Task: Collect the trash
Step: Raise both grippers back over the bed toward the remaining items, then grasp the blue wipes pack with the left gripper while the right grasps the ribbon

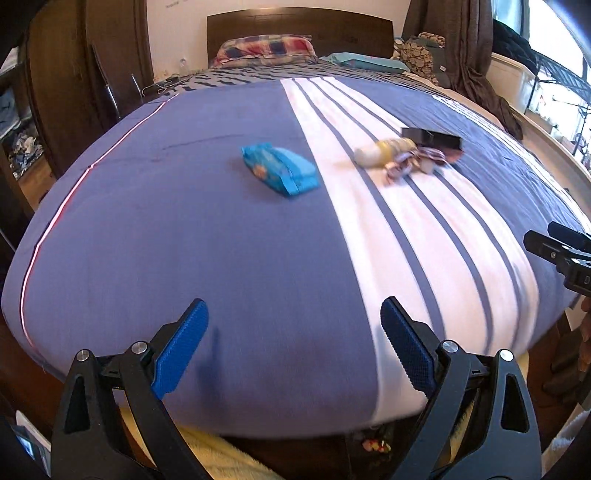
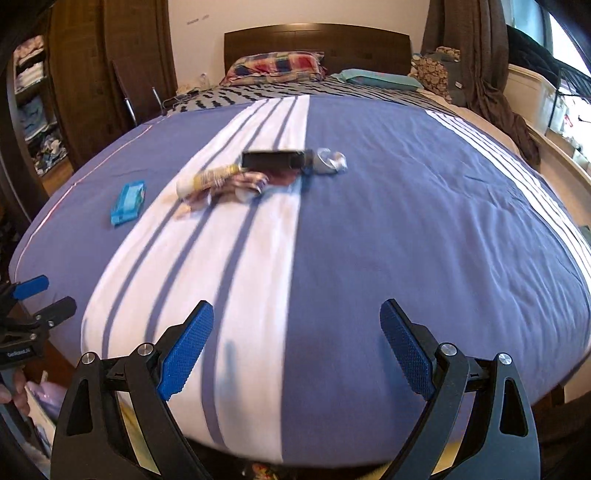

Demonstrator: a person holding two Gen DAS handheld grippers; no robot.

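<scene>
Bedroom with a wide bed (image 1: 184,229) under a blue cover with white stripes; dark headboard (image 1: 299,33) and a plaid pillow (image 1: 264,50) at the far end. From my left wrist camera, my left gripper (image 1: 295,343) hangs over the bed's near edge with its blue-padded fingers spread wide and nothing between them. Out toward the middle of the bed lies a blue wipes pack (image 1: 280,170) on the blue field. To its right, on the white stripes, sits a cluster of trash: a yellow-and-white tube (image 1: 384,151), crumpled wrappers (image 1: 410,162) touching it, and a black box (image 1: 432,138) just behind. My right gripper (image 1: 561,251) shows at the frame's right edge.

From my right wrist camera, my right gripper (image 2: 297,347) is likewise spread apart and empty above the near edge. Same cluster mid-bed: tube (image 2: 207,179), wrappers (image 2: 243,186), black box (image 2: 275,158), plus crushed foil (image 2: 330,162) at the box's right end. Wipes pack (image 2: 128,203) lies apart toward the left edge. Left gripper (image 2: 37,299) peeks in at far left.
</scene>
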